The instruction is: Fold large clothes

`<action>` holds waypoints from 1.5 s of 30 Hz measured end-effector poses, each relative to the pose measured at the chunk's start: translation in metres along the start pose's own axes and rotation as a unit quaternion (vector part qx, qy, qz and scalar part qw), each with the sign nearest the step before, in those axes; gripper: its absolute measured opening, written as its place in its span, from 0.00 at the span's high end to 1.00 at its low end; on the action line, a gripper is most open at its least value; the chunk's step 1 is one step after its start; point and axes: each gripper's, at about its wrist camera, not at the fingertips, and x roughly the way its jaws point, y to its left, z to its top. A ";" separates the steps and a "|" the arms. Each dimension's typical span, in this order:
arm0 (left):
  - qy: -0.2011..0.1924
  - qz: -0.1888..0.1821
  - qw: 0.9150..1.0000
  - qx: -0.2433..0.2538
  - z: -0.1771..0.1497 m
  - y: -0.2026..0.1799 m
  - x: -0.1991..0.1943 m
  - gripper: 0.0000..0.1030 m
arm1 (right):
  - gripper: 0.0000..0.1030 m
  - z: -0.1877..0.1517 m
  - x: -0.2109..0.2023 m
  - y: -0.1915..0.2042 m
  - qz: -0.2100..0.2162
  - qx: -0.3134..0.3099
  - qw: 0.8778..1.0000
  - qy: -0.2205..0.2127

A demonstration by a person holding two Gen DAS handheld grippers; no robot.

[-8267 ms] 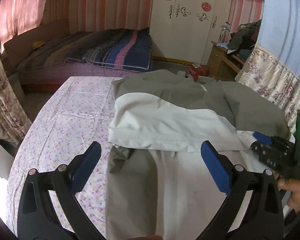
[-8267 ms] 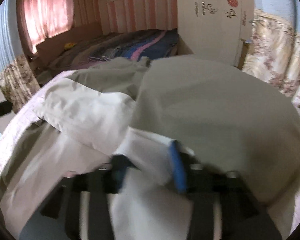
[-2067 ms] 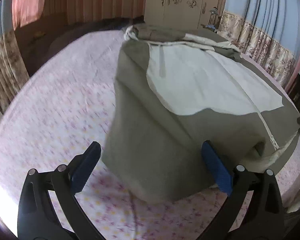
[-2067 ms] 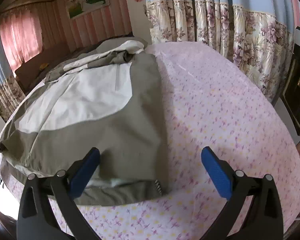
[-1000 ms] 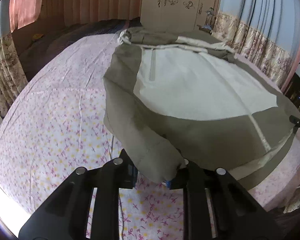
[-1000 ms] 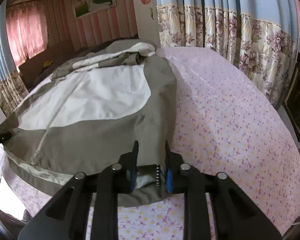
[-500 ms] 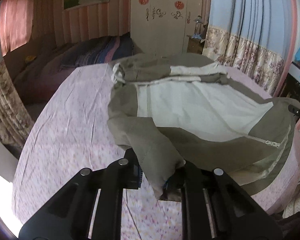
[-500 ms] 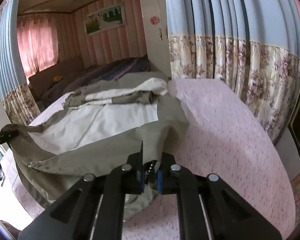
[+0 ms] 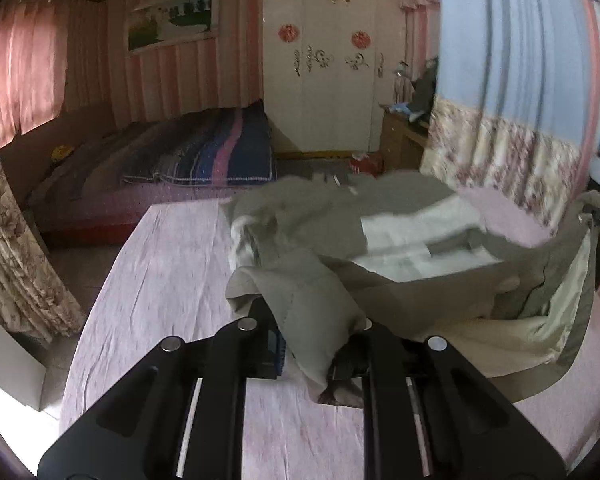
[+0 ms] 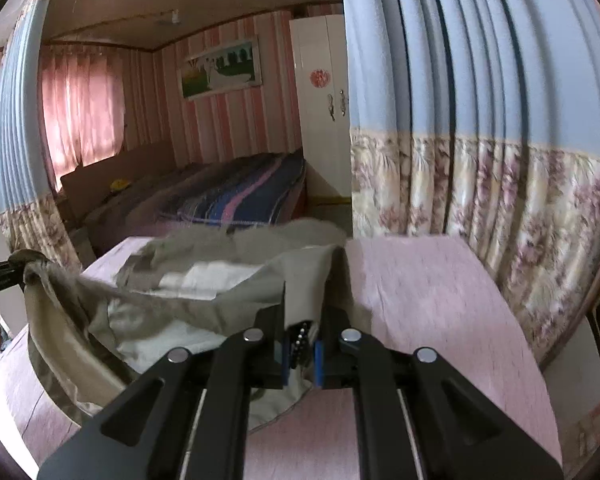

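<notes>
Since the frame of a second ago, both claws have risen and swung forward, and the jacket's near hem, which then lay flat on the pink floral bed cover, now hangs lifted between them. The left claw [image 9: 318, 350] is clamped on one olive hem corner of the jacket [image 9: 416, 248], the cloth bunched and draped over its jaws. The right claw [image 10: 300, 346] is pinched shut on the other corner, at the zipper end, whose teeth show between the blue pads [image 10: 318, 356]. The hem sags in a loose belly between the two grips, showing the pale lining, while the collar end and the white panel rest on the bed cover [image 9: 172, 280] ahead of both claws.

The likely trouble is a crooked fold: if one claw travels further than the other, the hem would land askew. The slack middle may also crumple under the top layer. The right grip looks thin, so the slick fabric could slip out mid-swing.
</notes>
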 end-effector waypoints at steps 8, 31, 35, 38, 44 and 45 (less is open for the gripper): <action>0.002 0.036 0.999 0.008 0.064 0.013 0.090 0.86 | 0.93 0.056 0.101 0.002 -0.018 -0.025 1.000 0.003; 0.120 0.061 0.988 -0.071 0.156 0.073 0.313 0.61 | 0.35 0.115 0.340 -0.028 -0.091 0.064 0.987 0.114; 0.110 0.033 0.991 -0.069 0.160 0.076 0.299 0.16 | 0.33 0.121 0.326 -0.033 -0.074 0.082 0.989 0.098; 0.096 0.046 0.994 -0.022 0.164 0.072 0.277 0.03 | 0.31 0.122 0.307 -0.024 -0.066 0.047 0.993 0.089; 0.068 0.069 0.995 -0.015 0.156 0.070 0.223 0.03 | 0.28 0.107 0.262 -0.005 -0.032 0.027 0.995 0.090; 0.076 0.069 0.995 -0.006 0.147 0.063 0.218 0.03 | 0.27 0.104 0.256 0.001 -0.020 0.019 0.995 0.093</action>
